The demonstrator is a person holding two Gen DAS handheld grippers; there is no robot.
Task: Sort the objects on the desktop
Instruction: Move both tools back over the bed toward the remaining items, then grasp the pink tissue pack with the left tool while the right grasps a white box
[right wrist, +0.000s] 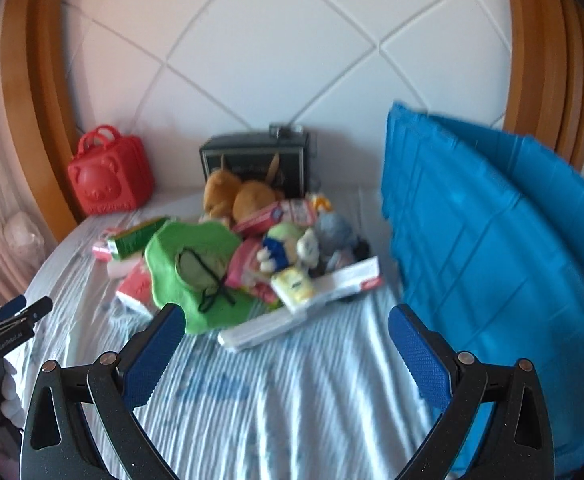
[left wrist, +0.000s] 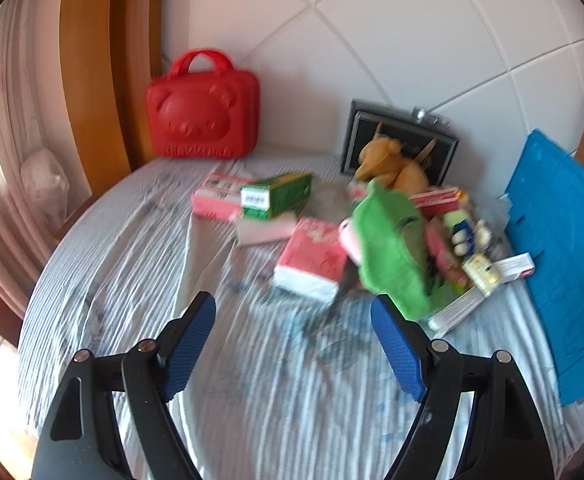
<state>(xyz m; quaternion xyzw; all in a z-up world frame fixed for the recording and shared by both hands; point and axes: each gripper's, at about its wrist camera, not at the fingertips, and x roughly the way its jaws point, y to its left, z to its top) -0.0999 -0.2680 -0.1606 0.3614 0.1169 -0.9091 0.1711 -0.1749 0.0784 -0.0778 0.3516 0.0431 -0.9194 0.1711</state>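
Striped cloth [right wrist: 292,400] beneath a white tiled wall [right wrist: 292,60]; cluttered objects, including the green hat [right wrist: 195,272], lie centrally beyond left gripper [left wrist: 294,344] and right gripper [right wrist: 287,350], both wide and empty

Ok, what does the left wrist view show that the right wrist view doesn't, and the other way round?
Only the left wrist view shows the pink-and-white tissue pack in full.

Only the right wrist view shows the inside of the green hat with its black cord, the blue-and-white plush toy, and the left hand-held gripper at the frame's left edge.

Both show the red bear case, green box, brown plush, blue crate and striped cloth. The right hand-held gripper is open and holds nothing.
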